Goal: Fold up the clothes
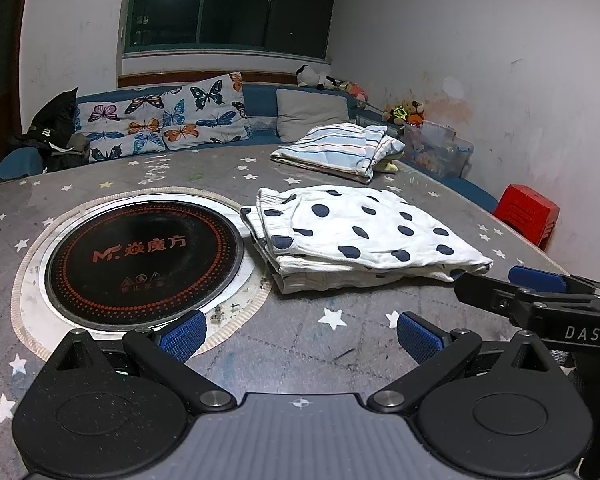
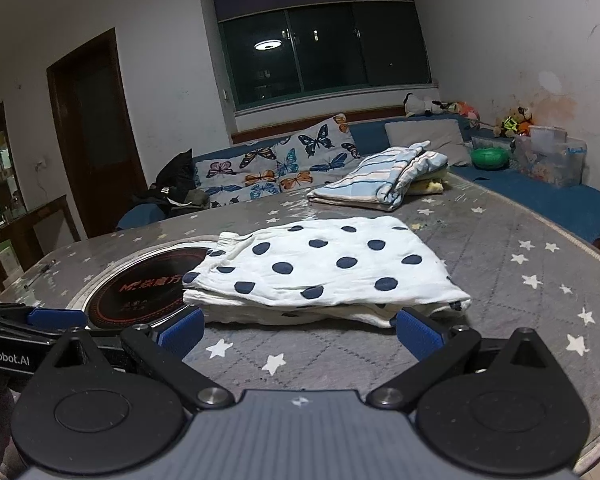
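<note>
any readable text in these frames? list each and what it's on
"焱魔方", beside an "M" logo: hotplate set in the table.
"DAS": right tongs, seen from the left wrist.
"enRobot.AI", cut off at the frame edge: left tongs, seen from the right wrist.
Small print under the hotplate logo: unreadable.

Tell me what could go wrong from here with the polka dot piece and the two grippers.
1. The polka dot garment is a folded stack with loose layered edges; nudging it with the open right gripper could spill the fold.
2. Its left edge sits against the round cooktop set in the table; sliding it that way may drag cloth onto the plate.
3. The left gripper is close beside the right one, so they might collide when reaching.
</note>
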A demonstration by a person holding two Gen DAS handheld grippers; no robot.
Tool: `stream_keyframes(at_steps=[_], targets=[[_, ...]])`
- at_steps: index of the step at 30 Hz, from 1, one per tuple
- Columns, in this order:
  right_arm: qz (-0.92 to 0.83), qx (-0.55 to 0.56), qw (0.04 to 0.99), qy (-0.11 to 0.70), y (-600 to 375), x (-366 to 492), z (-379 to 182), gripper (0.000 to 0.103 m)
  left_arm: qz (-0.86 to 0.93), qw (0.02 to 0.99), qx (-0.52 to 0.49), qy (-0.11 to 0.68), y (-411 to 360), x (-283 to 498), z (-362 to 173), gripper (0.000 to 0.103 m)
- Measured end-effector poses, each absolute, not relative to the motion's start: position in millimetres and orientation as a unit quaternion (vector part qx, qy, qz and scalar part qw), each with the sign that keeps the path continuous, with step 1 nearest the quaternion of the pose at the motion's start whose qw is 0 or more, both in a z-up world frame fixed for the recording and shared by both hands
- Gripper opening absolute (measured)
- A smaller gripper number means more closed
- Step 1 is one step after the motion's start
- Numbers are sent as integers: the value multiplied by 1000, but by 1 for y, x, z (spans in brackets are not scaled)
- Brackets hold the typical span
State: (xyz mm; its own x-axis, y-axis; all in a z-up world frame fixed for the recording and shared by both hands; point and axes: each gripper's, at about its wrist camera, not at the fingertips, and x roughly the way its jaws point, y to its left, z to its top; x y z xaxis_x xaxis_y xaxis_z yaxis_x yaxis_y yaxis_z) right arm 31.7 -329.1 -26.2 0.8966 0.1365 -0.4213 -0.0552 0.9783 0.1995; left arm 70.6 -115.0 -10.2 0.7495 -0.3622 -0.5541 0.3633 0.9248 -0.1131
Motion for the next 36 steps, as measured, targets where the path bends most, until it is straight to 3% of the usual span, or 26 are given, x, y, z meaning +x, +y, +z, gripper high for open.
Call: stream_keyframes(at_steps=[36], targets=[[43,104,959,260,-329,60,-35,103,-200,926,19,319,-122,95,-18,103]])
